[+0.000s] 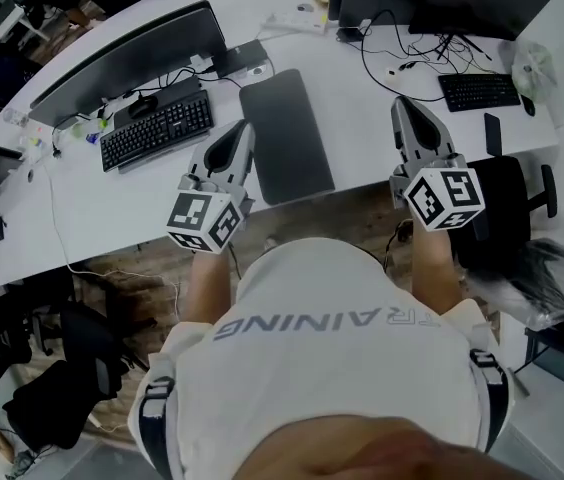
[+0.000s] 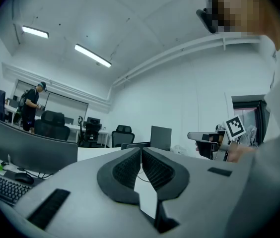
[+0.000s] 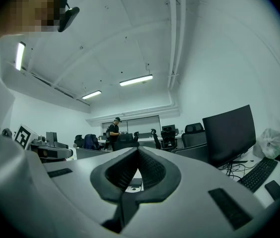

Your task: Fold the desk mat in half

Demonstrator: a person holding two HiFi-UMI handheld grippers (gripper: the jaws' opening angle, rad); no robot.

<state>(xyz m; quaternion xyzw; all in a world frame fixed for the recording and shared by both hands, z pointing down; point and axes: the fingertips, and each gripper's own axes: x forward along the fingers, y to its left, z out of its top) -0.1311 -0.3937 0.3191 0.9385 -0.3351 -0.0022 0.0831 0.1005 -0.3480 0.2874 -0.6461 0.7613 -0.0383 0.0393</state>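
The dark desk mat (image 1: 285, 136) is lying flat by the near edge of the white desk (image 1: 357, 128), between the left gripper (image 1: 243, 130) and right gripper (image 1: 403, 104), both hovering clenched and empty; it is likely thin, limp and light, best pinched at two corners of one short edge.

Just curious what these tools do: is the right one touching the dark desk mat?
Apart. The head view shows bare white desk between the right gripper and the desk mat; the right gripper view shows its fingers closed on nothing.
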